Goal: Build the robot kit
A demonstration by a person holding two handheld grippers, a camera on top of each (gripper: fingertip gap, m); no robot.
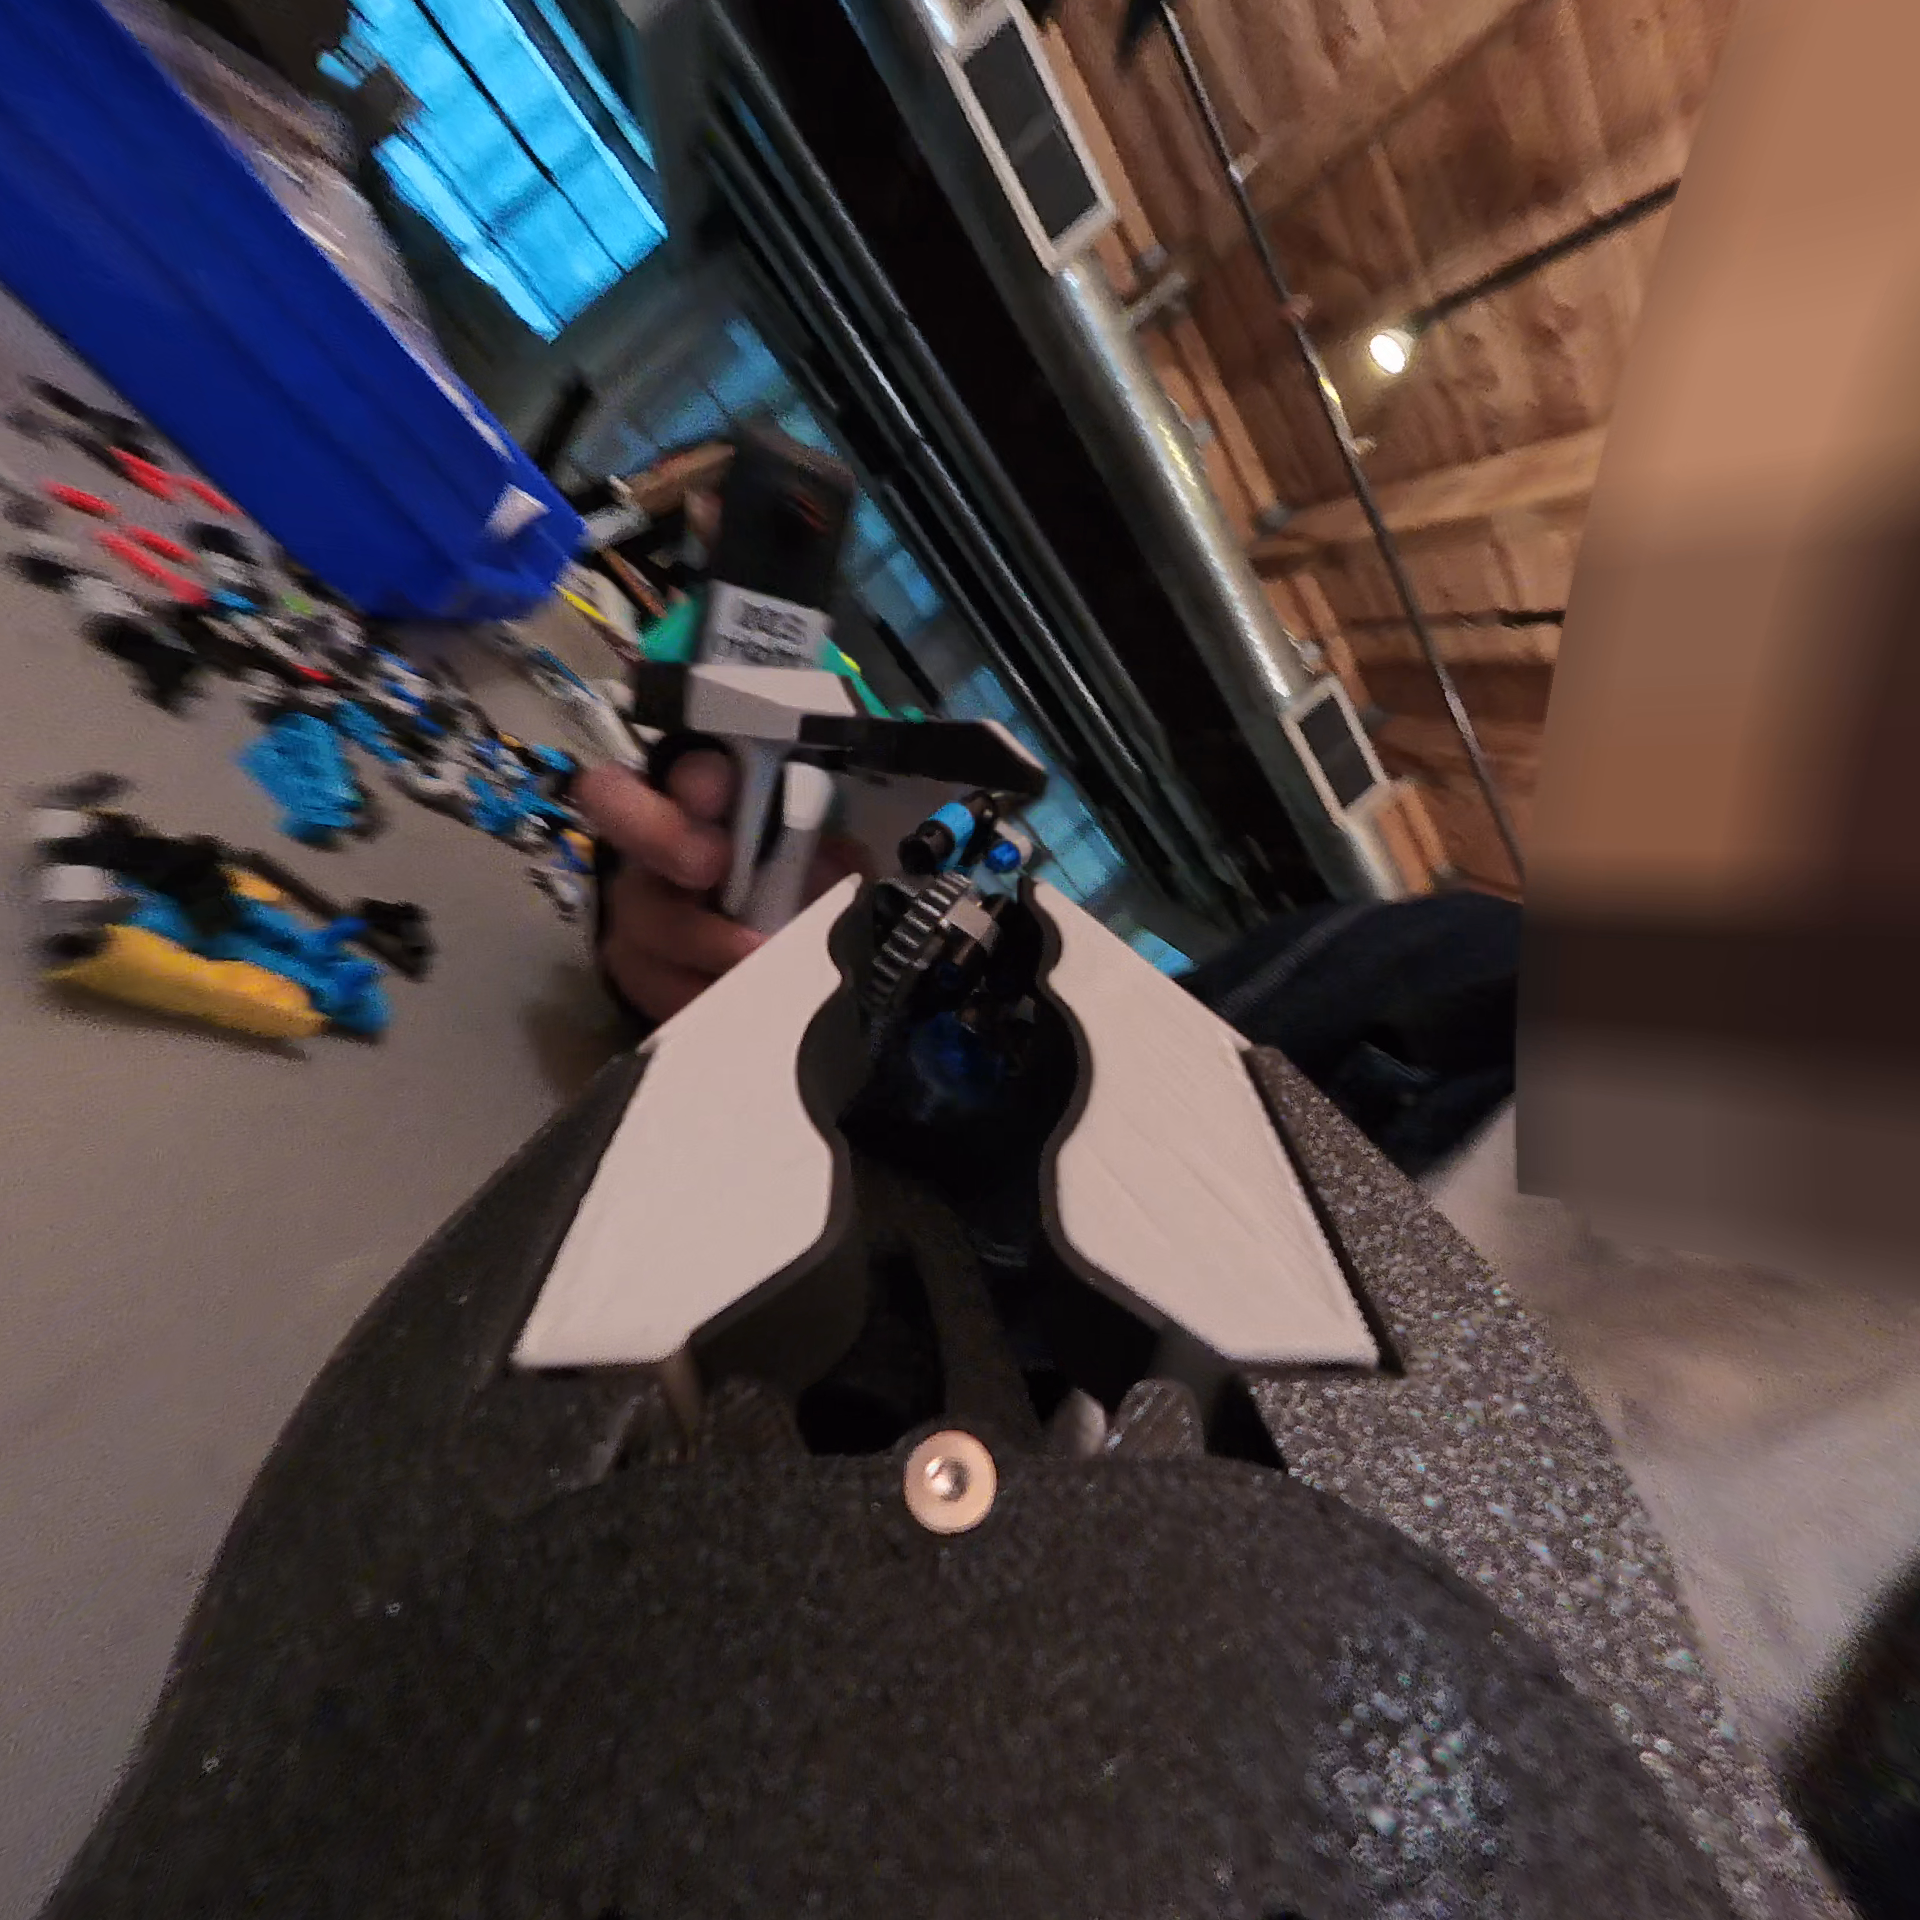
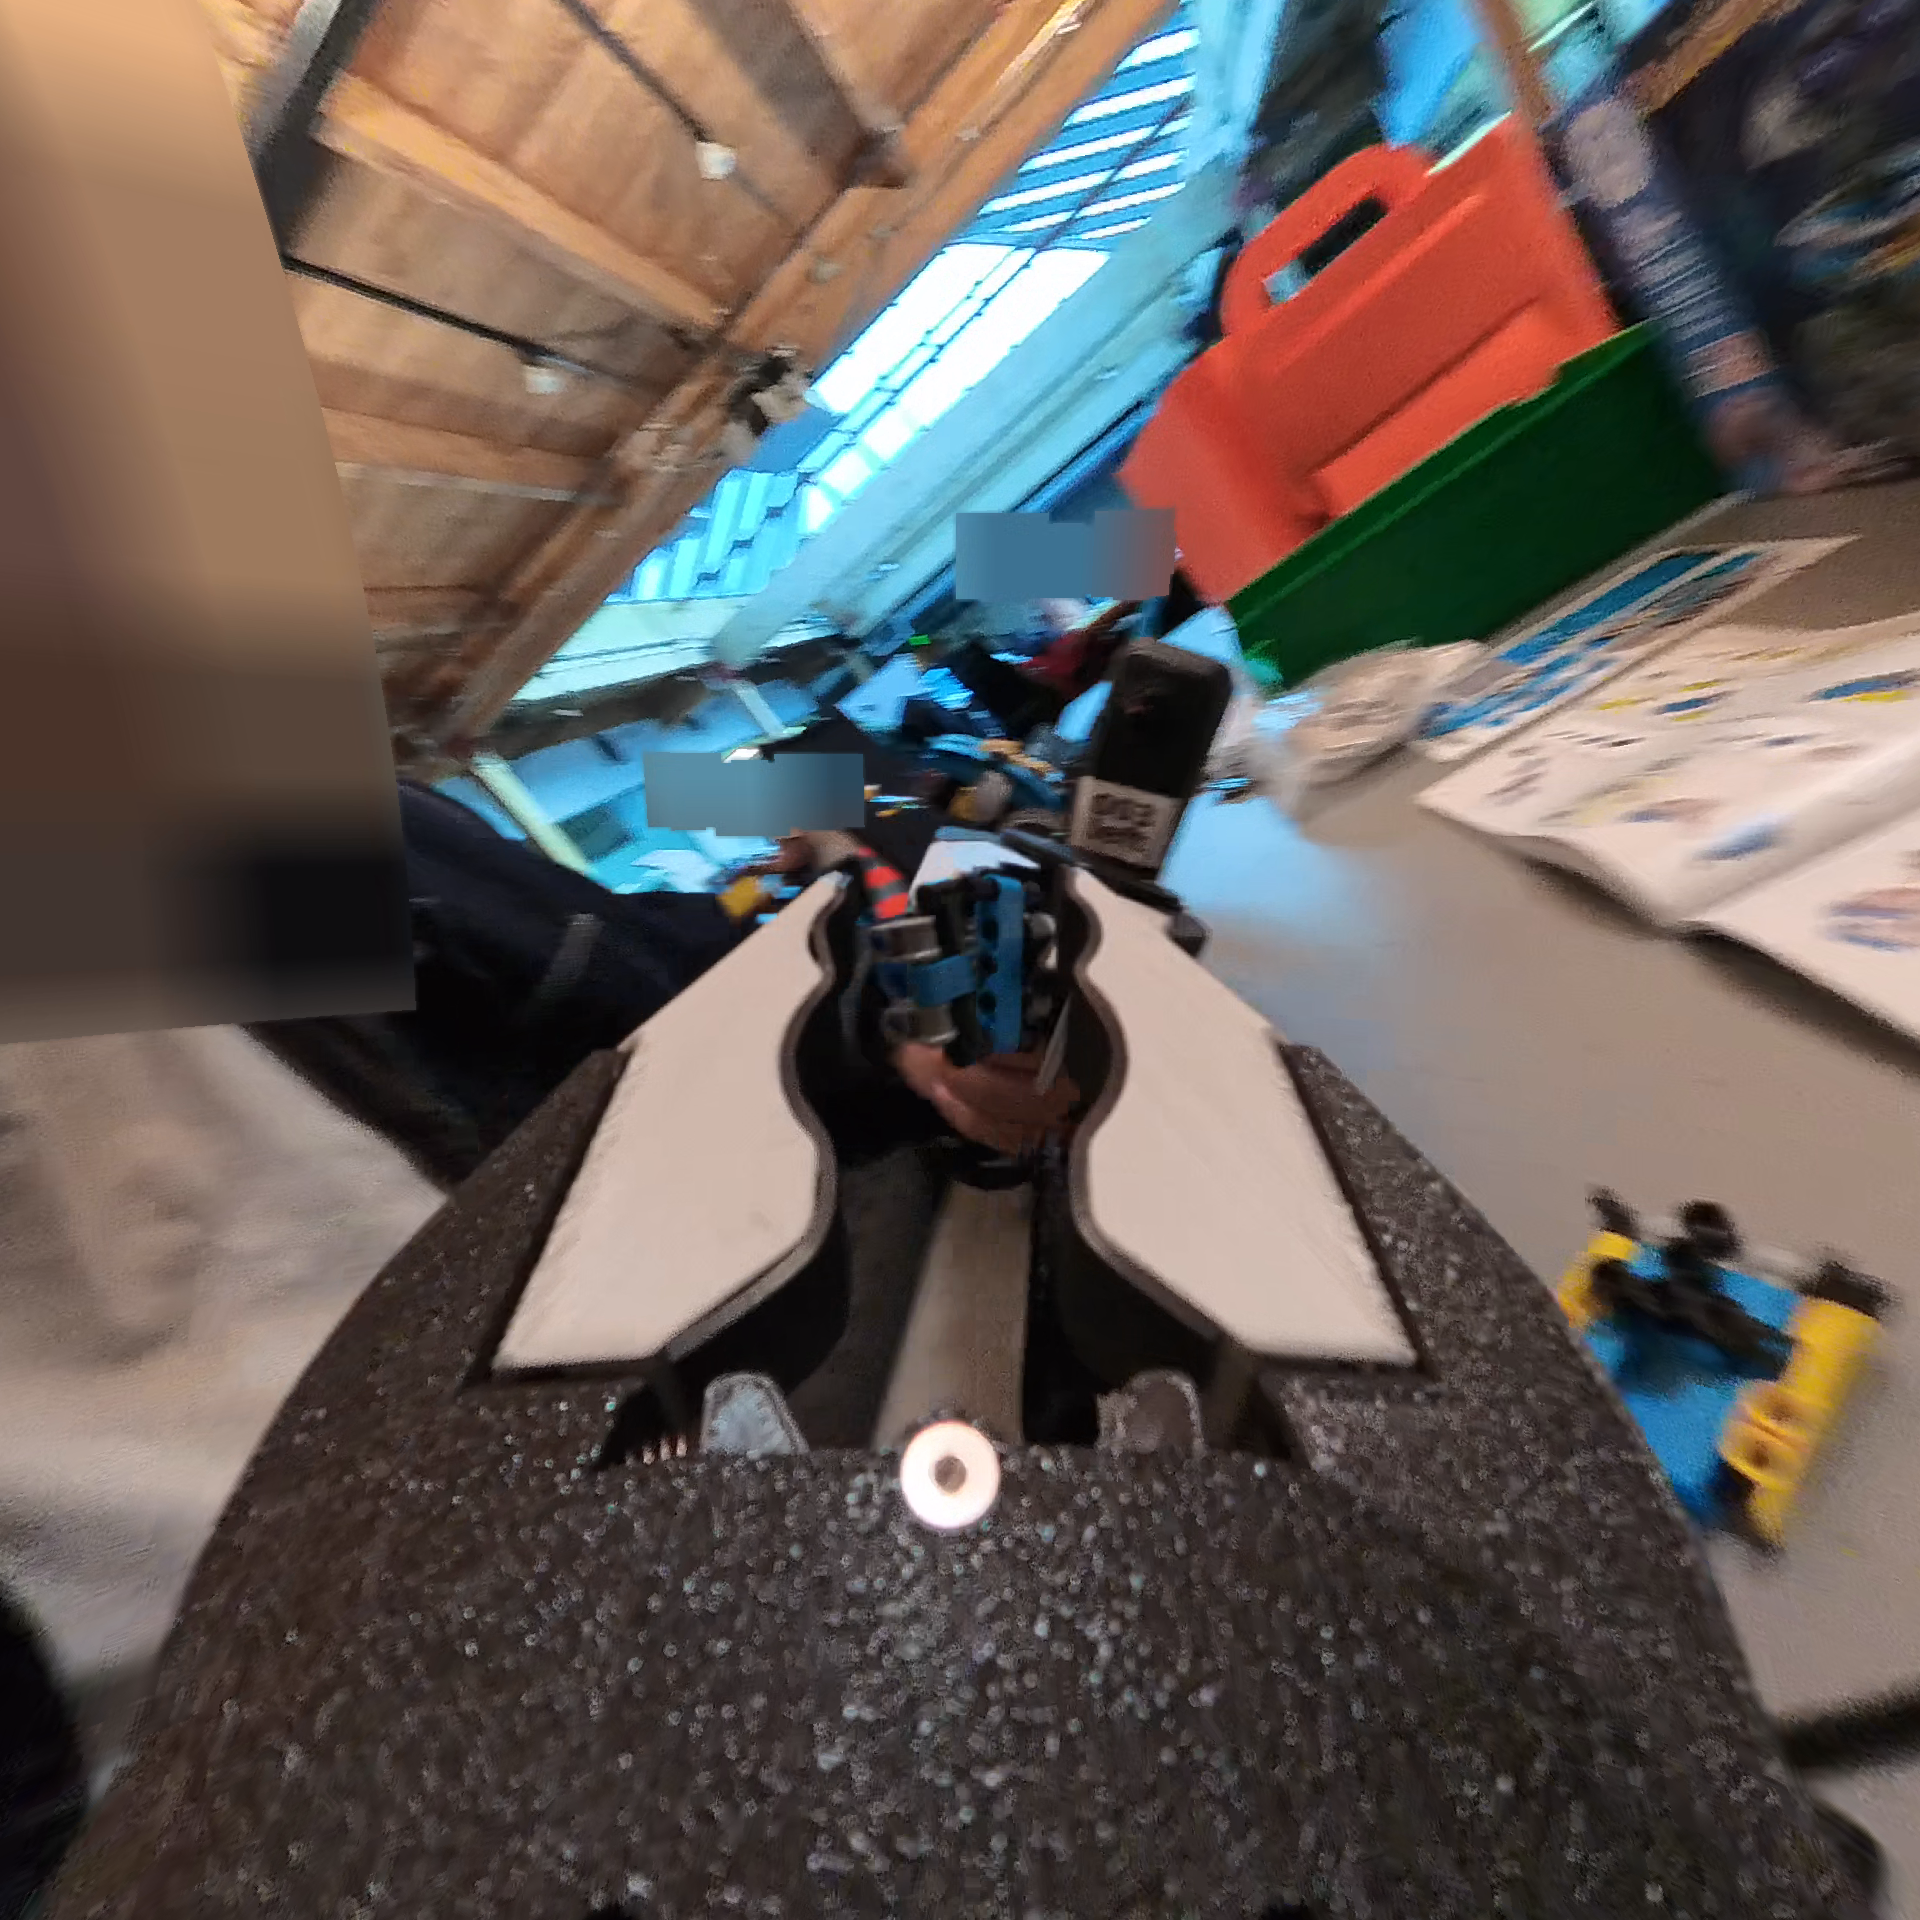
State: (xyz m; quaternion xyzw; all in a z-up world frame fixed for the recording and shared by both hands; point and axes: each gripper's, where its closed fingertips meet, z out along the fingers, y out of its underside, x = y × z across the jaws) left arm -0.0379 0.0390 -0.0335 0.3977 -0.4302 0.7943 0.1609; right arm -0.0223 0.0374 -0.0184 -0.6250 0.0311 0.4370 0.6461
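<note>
grey tabletop behind; both claws, left (image 1: pixel 951 904) and right (image 2: pixel 961 935), clamped on blue-black geared brick assembly (image 1: pixel 961 883)

a blue bin (image 1: pixel 239 343) is seen at the far edge of a grey table (image 1: pixel 208 1195), with loose building-toy pieces (image 1: pixel 343 665) scattered before it — black, red and blue. a small blue-and-yellow toy model (image 2: pixel 1725 1361) lies apart. an orange case (image 2: pixel 1371 343) is stacked on a green bin (image 2: pixel 1496 509) beside printed sheets (image 2: pixel 1683 717) — all blurred.

White claw fingers (image 1: pixel 727 1122) w/ black edges, speckled black body; blue/black brick assy (image 2: pixel 966 966); blue bin (image 1: pixel 239 312); orange case (image 2: pixel 1371 343).
</note>
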